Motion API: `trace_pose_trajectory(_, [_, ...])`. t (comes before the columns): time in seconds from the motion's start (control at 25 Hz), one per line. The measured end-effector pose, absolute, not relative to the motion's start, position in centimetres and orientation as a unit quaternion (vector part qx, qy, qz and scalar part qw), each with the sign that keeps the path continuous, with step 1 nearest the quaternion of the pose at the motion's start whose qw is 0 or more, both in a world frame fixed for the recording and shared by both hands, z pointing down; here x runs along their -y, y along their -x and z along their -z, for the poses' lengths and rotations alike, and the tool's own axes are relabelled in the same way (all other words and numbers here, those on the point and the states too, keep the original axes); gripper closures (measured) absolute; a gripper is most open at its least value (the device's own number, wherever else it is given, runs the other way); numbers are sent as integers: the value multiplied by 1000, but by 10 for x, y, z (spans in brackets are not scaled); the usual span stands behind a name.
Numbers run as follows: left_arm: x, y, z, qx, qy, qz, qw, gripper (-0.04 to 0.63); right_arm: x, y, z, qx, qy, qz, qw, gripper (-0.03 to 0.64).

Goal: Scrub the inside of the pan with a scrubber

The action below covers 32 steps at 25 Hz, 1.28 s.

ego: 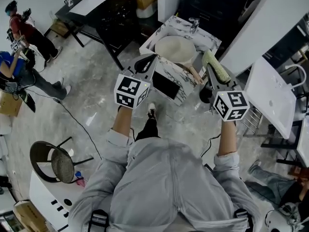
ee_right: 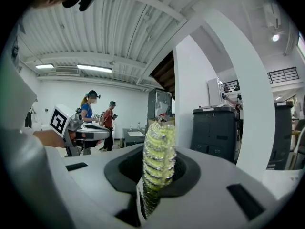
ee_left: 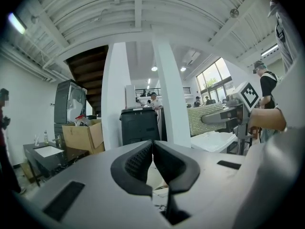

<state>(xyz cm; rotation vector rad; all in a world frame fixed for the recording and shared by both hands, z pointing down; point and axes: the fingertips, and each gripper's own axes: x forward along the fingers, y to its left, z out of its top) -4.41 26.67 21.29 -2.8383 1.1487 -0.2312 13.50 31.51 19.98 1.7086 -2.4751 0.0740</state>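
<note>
In the head view, a cream pan [ego: 175, 49] with a wooden handle [ego: 195, 74] rests in a marble sink unit [ego: 166, 71] ahead of me. My left gripper [ego: 145, 62] hovers at the unit's left side, raised and level. In the left gripper view its jaws [ee_left: 152, 146] are pressed together with nothing between them. My right gripper [ego: 211, 67] is held up to the right of the pan, shut on a yellow-green scrubber [ego: 216, 65]. In the right gripper view the scrubber [ee_right: 158, 159] stands upright between the jaws [ee_right: 157, 178]. Both grippers are clear of the pan.
A faucet [ego: 194, 24] stands at the sink's back. A black table [ego: 104, 11] is at the far left and a white counter [ego: 270, 93] at the right. A chair [ego: 55, 161] stands behind me on the left. People [ego: 21, 30] stand at the left edge. A dark bin [ee_left: 138, 125] is ahead.
</note>
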Motion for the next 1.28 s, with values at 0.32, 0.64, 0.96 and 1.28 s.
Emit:
trace_pose_trajectory(0.32, [-152, 44, -214, -365, 927, 78, 38, 571, -204, -133, -199, 814, -576, -25, 70, 534])
trace_pose_trajectory(0.64, [-58, 42, -209, -351, 933, 75, 30, 571, -119, -130, -196, 806, -585, -31, 80, 534])
trace_pose_trajectory(0.96, [-3, 36, -223, -336, 938, 80, 18, 571, -64, -134, -207, 798, -595, -50, 84, 534])
trace_pose_trajectory(1.28, [47, 30, -248, -324, 942, 92, -6, 571, -15, -138, -227, 788, -604, -74, 99, 534])
